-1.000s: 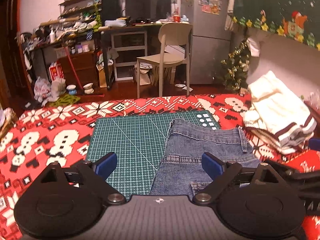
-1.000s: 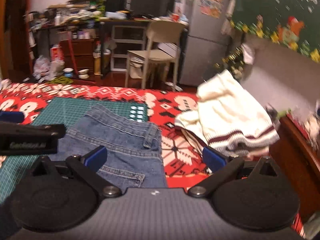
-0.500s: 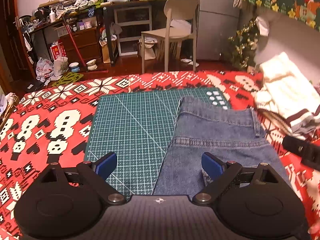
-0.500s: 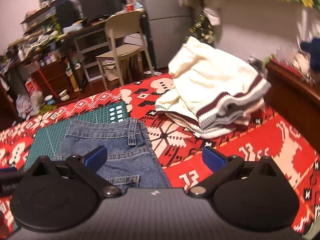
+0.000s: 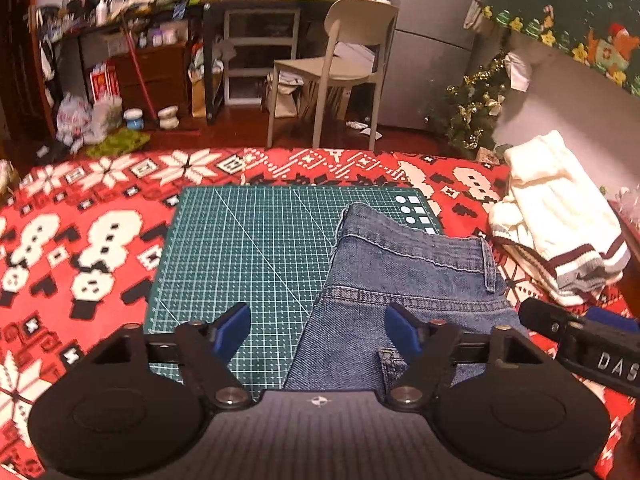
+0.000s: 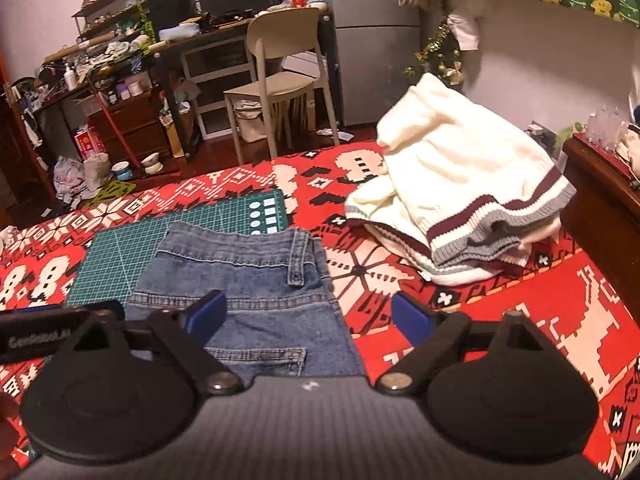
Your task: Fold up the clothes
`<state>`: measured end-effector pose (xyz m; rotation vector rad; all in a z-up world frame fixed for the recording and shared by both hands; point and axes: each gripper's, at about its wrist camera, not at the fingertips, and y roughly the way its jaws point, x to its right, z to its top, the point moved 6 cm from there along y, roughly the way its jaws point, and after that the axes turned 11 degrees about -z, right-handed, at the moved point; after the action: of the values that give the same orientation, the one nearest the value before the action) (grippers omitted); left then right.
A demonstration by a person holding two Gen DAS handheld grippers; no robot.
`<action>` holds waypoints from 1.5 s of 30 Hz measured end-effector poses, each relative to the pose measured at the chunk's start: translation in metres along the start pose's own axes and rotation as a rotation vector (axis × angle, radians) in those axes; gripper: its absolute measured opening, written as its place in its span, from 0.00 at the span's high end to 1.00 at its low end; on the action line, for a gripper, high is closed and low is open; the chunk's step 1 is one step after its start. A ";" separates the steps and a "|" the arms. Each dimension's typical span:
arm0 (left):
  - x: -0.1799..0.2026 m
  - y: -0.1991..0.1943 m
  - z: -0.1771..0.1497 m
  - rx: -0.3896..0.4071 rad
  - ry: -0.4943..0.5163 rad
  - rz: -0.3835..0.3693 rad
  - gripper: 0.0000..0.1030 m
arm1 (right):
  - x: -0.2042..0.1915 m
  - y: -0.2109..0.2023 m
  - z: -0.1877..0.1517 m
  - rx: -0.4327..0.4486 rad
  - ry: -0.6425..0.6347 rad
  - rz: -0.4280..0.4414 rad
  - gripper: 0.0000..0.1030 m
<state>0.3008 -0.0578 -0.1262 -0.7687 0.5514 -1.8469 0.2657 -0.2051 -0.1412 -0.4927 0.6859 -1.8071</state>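
Note:
Folded blue jeans [image 5: 404, 280] lie on the right part of a green cutting mat [image 5: 248, 248], waistband far; they also show in the right wrist view [image 6: 248, 280]. My left gripper [image 5: 318, 332] is open and empty, above the jeans' left edge. My right gripper [image 6: 308, 318] is open and empty, above the jeans' right edge. A white knit sweater [image 6: 456, 184] with maroon and grey stripes lies crumpled to the right, also in the left wrist view [image 5: 556, 232]. Each gripper's body shows at the other view's edge.
The red patterned blanket [image 5: 88, 232] covers the surface. A wooden bedside piece [image 6: 600, 200] stands at the right edge. Beyond the far edge are a beige chair [image 5: 340, 64], a cluttered desk [image 5: 256, 4] and a small Christmas tree [image 5: 476, 108].
Both grippers' jaws have narrowed a little but stay open. The left view has tilted up and the right gripper has come back into it; the right view has swung back left toward the jeans.

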 end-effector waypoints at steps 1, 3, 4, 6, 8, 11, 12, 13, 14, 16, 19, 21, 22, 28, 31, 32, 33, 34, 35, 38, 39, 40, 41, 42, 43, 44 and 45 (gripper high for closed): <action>-0.001 0.001 0.000 0.003 -0.012 -0.015 0.36 | -0.001 0.000 0.000 0.000 -0.006 0.003 0.19; -0.001 0.000 0.001 0.019 -0.032 -0.029 0.38 | -0.004 0.000 -0.001 0.000 -0.016 0.007 0.24; 0.000 0.001 0.001 0.022 -0.035 -0.039 0.39 | -0.004 0.001 -0.002 0.002 -0.017 0.001 0.24; 0.002 0.001 0.000 0.020 -0.036 -0.059 0.43 | -0.005 0.003 -0.003 0.008 -0.017 -0.007 0.25; 0.006 0.002 -0.001 0.012 -0.026 -0.073 0.50 | -0.004 0.003 -0.003 0.026 -0.007 -0.019 0.26; 0.012 0.004 -0.003 0.000 -0.001 -0.082 0.59 | -0.003 0.002 -0.001 0.042 0.007 -0.013 0.35; 0.013 0.004 -0.004 0.000 0.005 -0.083 0.59 | -0.003 0.002 0.000 0.036 0.012 -0.002 0.40; 0.013 0.005 -0.003 0.003 0.006 -0.082 0.60 | -0.002 0.003 0.000 0.028 0.017 0.008 0.42; 0.013 0.005 -0.003 0.000 0.002 -0.086 0.63 | -0.002 0.005 0.000 0.017 0.019 0.018 0.48; 0.012 0.008 -0.004 -0.023 -0.018 -0.106 0.75 | -0.001 0.008 0.000 -0.007 0.024 0.036 0.58; 0.010 0.012 -0.005 -0.057 -0.049 -0.136 0.91 | 0.001 0.013 -0.002 -0.042 0.041 0.052 0.66; 0.008 0.014 -0.006 -0.068 -0.076 -0.151 0.92 | 0.001 0.014 -0.003 -0.049 0.054 0.059 0.66; 0.007 0.014 -0.006 -0.070 -0.089 -0.159 0.93 | 0.001 0.014 -0.003 -0.048 0.058 0.063 0.66; 0.006 0.014 -0.008 -0.063 -0.131 -0.182 0.93 | -0.002 0.016 -0.004 -0.059 0.057 0.080 0.70; 0.007 0.018 -0.010 -0.088 -0.117 -0.164 0.95 | -0.005 0.017 -0.006 -0.054 0.045 0.087 0.70; 0.007 0.019 -0.011 -0.091 -0.118 -0.165 0.95 | -0.005 0.017 -0.006 -0.046 0.049 0.080 0.70; 0.007 0.019 -0.011 -0.096 -0.124 -0.171 0.95 | -0.005 0.017 -0.007 -0.039 0.057 0.073 0.70; 0.006 0.020 -0.011 -0.098 -0.134 -0.176 0.95 | -0.005 0.019 -0.008 -0.040 0.062 0.069 0.70; 0.005 0.020 -0.011 -0.100 -0.142 -0.178 0.95 | -0.005 0.021 -0.008 -0.049 0.065 0.065 0.70; 0.003 0.023 -0.011 -0.108 -0.161 -0.180 0.94 | -0.005 0.027 -0.010 -0.077 0.068 0.068 0.70; 0.002 0.024 -0.011 -0.117 -0.164 -0.181 0.94 | -0.005 0.029 -0.011 -0.085 0.066 0.073 0.70; 0.001 0.026 -0.012 -0.127 -0.163 -0.176 0.94 | -0.005 0.030 -0.011 -0.084 0.064 0.073 0.70; 0.001 0.027 -0.013 -0.135 -0.160 -0.168 0.94 | -0.006 0.030 -0.011 -0.081 0.059 0.074 0.69; 0.000 0.028 -0.013 -0.140 -0.160 -0.166 0.94 | -0.007 0.030 -0.011 -0.081 0.056 0.078 0.69; 0.000 0.028 -0.014 -0.145 -0.161 -0.171 0.94 | -0.008 0.030 -0.011 -0.087 0.059 0.091 0.69; 0.000 0.029 -0.014 -0.149 -0.162 -0.176 0.95 | -0.009 0.030 -0.011 -0.092 0.063 0.105 0.69; 0.000 0.029 -0.014 -0.151 -0.163 -0.182 0.96 | -0.009 0.030 -0.011 -0.098 0.067 0.118 0.69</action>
<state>0.3091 -0.0678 -0.1551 -1.0912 0.5341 -1.9018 0.2829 -0.2012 -0.1696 -0.4493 0.8360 -1.6909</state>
